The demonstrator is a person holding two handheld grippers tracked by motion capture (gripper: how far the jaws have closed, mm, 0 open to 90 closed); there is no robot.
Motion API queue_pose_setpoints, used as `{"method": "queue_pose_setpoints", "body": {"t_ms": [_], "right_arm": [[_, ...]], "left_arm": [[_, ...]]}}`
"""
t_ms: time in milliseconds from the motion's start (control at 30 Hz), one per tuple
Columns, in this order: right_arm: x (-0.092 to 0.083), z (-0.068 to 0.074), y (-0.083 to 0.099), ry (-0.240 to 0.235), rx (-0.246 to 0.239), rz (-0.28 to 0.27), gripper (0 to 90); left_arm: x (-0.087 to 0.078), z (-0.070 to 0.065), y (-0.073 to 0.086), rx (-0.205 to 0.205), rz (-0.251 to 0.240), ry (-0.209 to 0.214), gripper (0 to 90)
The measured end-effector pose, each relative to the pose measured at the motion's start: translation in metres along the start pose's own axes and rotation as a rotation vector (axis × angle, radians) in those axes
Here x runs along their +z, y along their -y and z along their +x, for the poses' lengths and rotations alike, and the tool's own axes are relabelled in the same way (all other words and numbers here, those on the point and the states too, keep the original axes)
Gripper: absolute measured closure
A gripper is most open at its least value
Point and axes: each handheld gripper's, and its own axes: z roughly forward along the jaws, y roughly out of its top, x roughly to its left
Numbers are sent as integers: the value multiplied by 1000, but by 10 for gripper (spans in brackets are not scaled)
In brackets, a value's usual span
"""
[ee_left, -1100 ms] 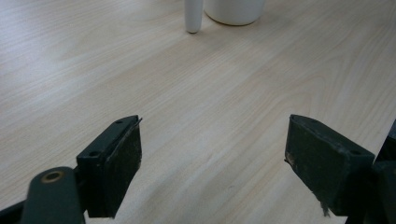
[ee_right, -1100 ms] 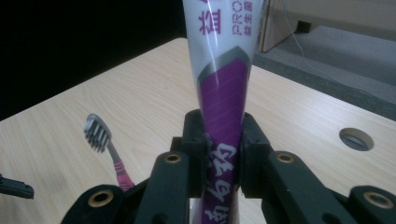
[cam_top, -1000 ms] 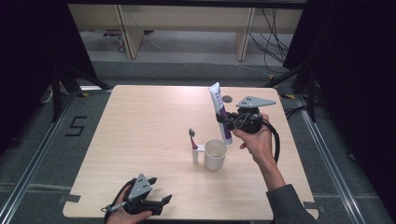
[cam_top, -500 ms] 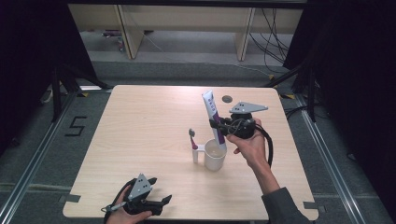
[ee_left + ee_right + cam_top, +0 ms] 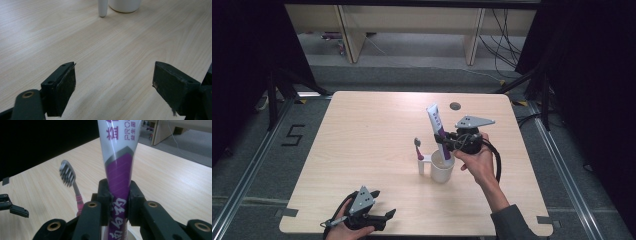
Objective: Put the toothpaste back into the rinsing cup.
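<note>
A white and purple toothpaste tube (image 5: 437,122) (image 5: 120,167) stands nearly upright, its lower end at the mouth of a white cup (image 5: 442,171) (image 5: 124,4). My right gripper (image 5: 445,145) (image 5: 119,195) is shut on the tube's purple part, just above the cup. A pink-handled toothbrush (image 5: 418,148) (image 5: 68,177) stands bristles up in a small white holder (image 5: 102,8) on the cup's left side. My left gripper (image 5: 386,218) (image 5: 113,85) rests open near the table's front edge, with nothing between its jaws.
The light wooden table (image 5: 362,130) has a small round dark grommet (image 5: 455,106) near its far edge. Dark floor with rails surrounds the table, and wooden furniture legs and cables lie beyond it. The left gripper (image 5: 11,207) shows far off in the right gripper view.
My right gripper has carried the tube left and down, so the tube's lower end now sits at the cup's mouth. The left gripper has stayed put.
</note>
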Motion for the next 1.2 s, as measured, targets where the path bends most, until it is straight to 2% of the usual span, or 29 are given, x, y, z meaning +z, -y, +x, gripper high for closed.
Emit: {"method": "queue_pose_setpoints", "body": {"t_ms": [33, 67, 100, 133, 167, 200, 233, 267, 300, 400, 433, 467, 500, 533, 567, 600, 700, 733, 800, 867, 900, 933, 967, 1000, 1033, 1100, 1133, 1167, 1200], "right_arm": [[1, 2, 1, -8, 27, 1, 767], [2, 1, 3, -11, 6, 3, 767], [2, 1, 5, -16, 18, 0, 767], [3, 1, 6, 1, 1, -4, 767], [4, 2, 8, -6, 24, 5, 767], [5, 1, 9, -19, 7, 0, 767], [5, 1, 10, -18, 4, 2, 767], [6, 3, 12, -17, 26, 7, 767], [7, 2, 14, -22, 7, 7, 767], [9, 3, 19, -26, 26, 17, 767], [9, 2, 20, -24, 12, 9, 767], [9, 3, 21, -23, 36, 23, 767], [10, 2, 23, -21, 13, 10, 767], [10, 2, 25, -25, 24, 26, 767], [11, 2, 27, -24, 18, 13, 767], [11, 2, 27, -37, 27, 27, 767], [11, 5, 31, -19, 40, 24, 767], [11, 4, 32, -25, 16, 23, 767], [11, 5, 34, -41, 19, 30, 766], [12, 5, 35, -27, 13, 26, 766], [12, 7, 36, -16, 29, 24, 766], [12, 7, 36, -24, 32, 38, 766], [12, 7, 37, -27, 25, 39, 766], [14, 6, 38, -26, 15, 35, 766], [14, 6, 39, -36, 35, 40, 766], [14, 6, 41, -19, 14, 44, 766], [16, 5, 42, -40, 18, 42, 765], [16, 5, 42, -34, 4, 40, 766], [15, 5, 43, -27, 14, 49, 766]], "left_arm": [[0, 0, 0, -3, -2, 3, 181], [0, -1, 0, -6, -6, 5, 181], [0, -1, 0, -6, -4, 6, 180], [0, -1, 0, -5, -3, 4, 180], [0, 0, 0, -2, 0, 1, 180], [0, 0, 0, -2, -1, 1, 181], [1, -2, 0, -19, -15, 8, 180], [2, -2, 0, -25, -19, 8, 181], [1, -1, 0, -8, -5, 6, 180], [0, 0, 0, -2, -2, 1, 181], [1, 0, 0, -6, -5, 3, 181], [0, 0, 0, -4, -2, 7, 181], [1, 0, 0, -6, -4, 7, 180], [1, 0, 0, -7, -5, 7, 180], [1, 0, 0, -5, -2, 6, 180], [1, 1, 0, 8, 7, -2, 180], [1, 0, 0, -5, -3, 4, 180], [1, 1, 0, 7, 8, -4, 181], [1, 1, 0, 6, 6, -4, 181], [1, 0, 0, -2, 0, 2, 181], [1, 0, 0, 2, 3, -1, 181], [1, 0, 0, 2, 3, -1, 181], [1, 1, 0, 7, 7, -4, 181], [1, 0, 0, -5, -2, 3, 180], [0, 0, 0, -6, -2, 5, 180], [0, 0, 0, -3, 0, 8, 181], [1, 0, 0, -4, -1, 8, 180], [1, 0, 0, -5, -1, 4, 180], [1, 0, 0, 0, 2, 0, 181]]}}
